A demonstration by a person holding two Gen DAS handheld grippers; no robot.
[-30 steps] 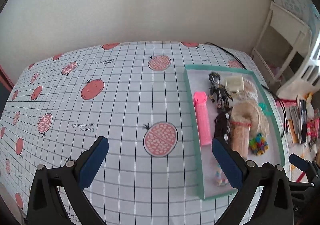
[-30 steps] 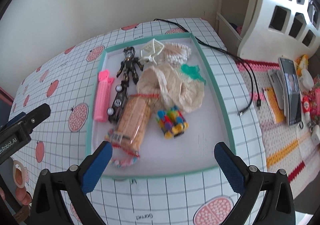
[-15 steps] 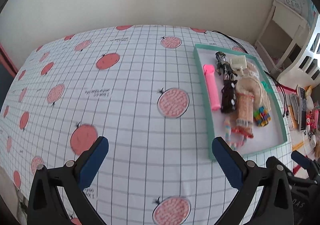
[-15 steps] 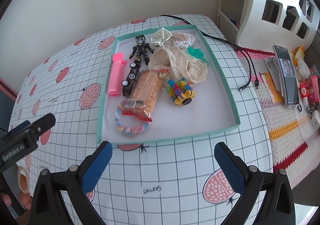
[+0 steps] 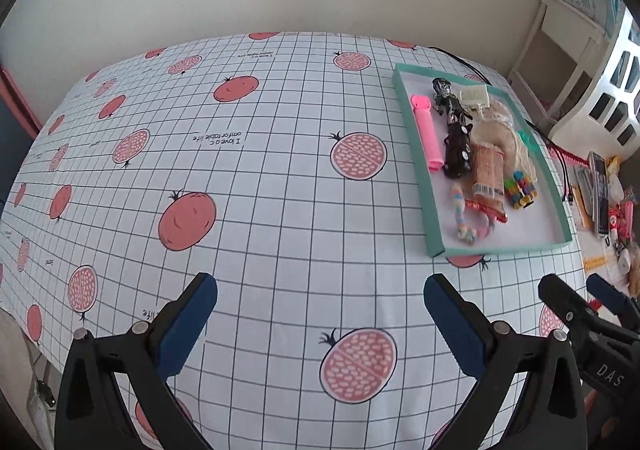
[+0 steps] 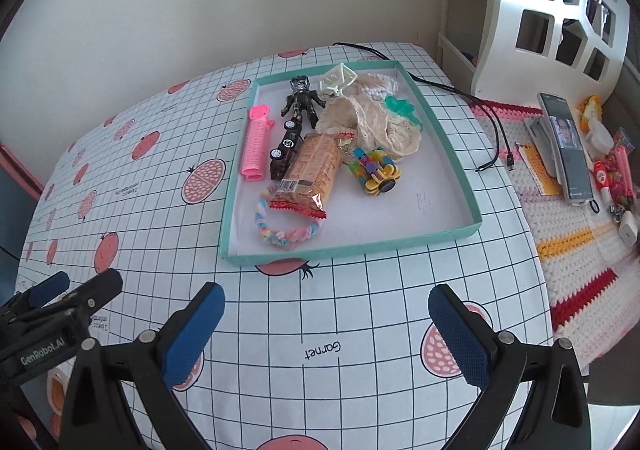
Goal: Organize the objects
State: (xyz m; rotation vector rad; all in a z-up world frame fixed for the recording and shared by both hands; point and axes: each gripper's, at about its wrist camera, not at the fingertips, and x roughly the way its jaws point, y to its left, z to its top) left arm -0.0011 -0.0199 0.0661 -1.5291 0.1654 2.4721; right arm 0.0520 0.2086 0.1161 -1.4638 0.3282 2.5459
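A teal-rimmed shallow tray [image 6: 460, 154] [image 5: 434, 226] lies on the gridded tablecloth. Inside it are a pink hair roller [image 6: 256, 144] [image 5: 428, 130], a black toy car [image 6: 286, 148], a dark action figure [image 6: 302, 100], a snack packet [image 6: 314, 170] [image 5: 486, 174], a pastel braided ring [image 6: 280, 236], a colourful block toy [image 6: 374, 170], cream lace cloth [image 6: 372, 118], a white cage-like piece [image 6: 336, 78] and a green clip [image 6: 400, 106]. My right gripper [image 6: 326, 330] hovers open, empty, in front of the tray. My left gripper [image 5: 320, 316] hovers open, empty, left of and nearer than the tray.
A black cable [image 6: 492, 122] runs off the table's right side. Right of the table, a crocheted mat [image 6: 576, 242] holds a phone [image 6: 564, 142] and small items. A white shelf unit [image 6: 552, 22] stands behind. The wall backs the table.
Both grippers have pulled back toward the table's near edge and risen, so the tray now looks smaller and farther away. Both stay open; nothing in the tray has moved.
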